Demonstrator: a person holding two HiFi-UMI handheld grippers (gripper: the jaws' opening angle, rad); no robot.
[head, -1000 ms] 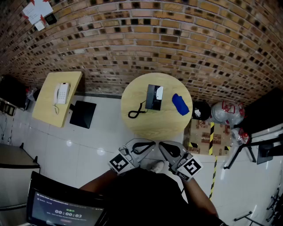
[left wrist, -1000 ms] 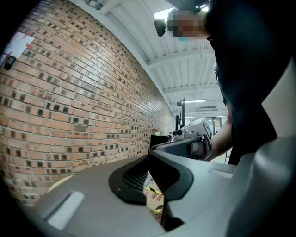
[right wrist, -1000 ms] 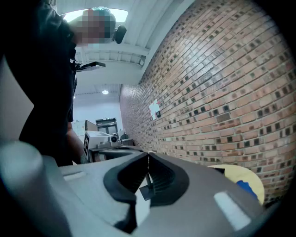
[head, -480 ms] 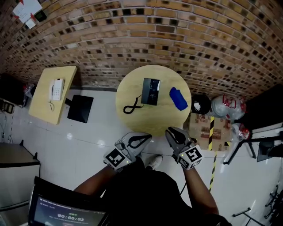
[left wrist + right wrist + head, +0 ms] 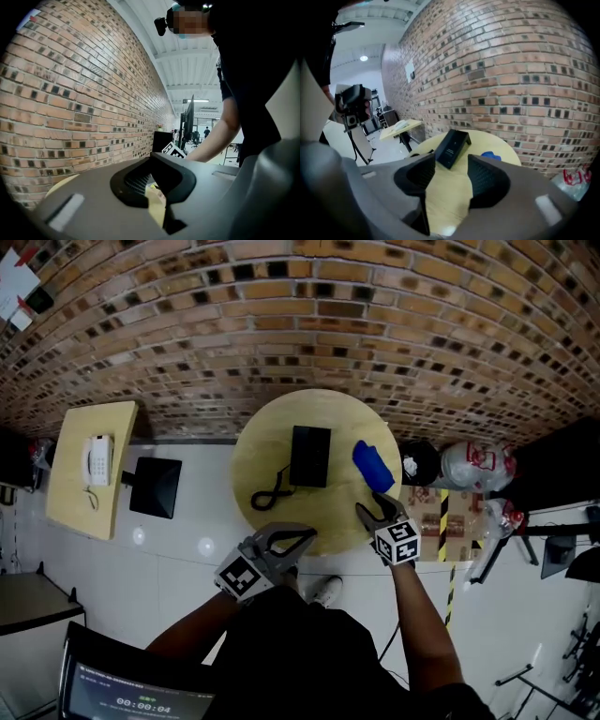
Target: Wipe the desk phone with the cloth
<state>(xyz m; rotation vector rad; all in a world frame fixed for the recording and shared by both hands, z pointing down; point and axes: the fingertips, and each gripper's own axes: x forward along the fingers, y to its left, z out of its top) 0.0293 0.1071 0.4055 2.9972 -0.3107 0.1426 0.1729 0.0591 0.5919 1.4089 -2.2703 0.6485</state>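
A black desk phone (image 5: 310, 456) lies on the round wooden table (image 5: 272, 442), its coiled cord (image 5: 267, 495) trailing to the front left. A blue cloth (image 5: 373, 466) lies just right of the phone. My right gripper (image 5: 372, 513) is at the table's front right edge, a short way in front of the cloth; its jaws are opening with nothing between them. In the right gripper view the phone (image 5: 452, 146) and the cloth (image 5: 490, 155) lie beyond that gripper (image 5: 450, 180). My left gripper (image 5: 302, 538) hovers at the table's front edge, shut and empty.
A brick wall (image 5: 309, 324) runs behind the table. At the left stands a rectangular side table (image 5: 75, 493) with a white phone (image 5: 96, 459), and a black seat (image 5: 155, 487) beside it. Right of the round table are a black bin (image 5: 424, 465), a plastic bag (image 5: 473, 470) and striped floor tape (image 5: 442, 521).
Both grippers have moved forward from beside the person's body to the table's front edge. The right gripper's jaws have parted. The left gripper stays shut.
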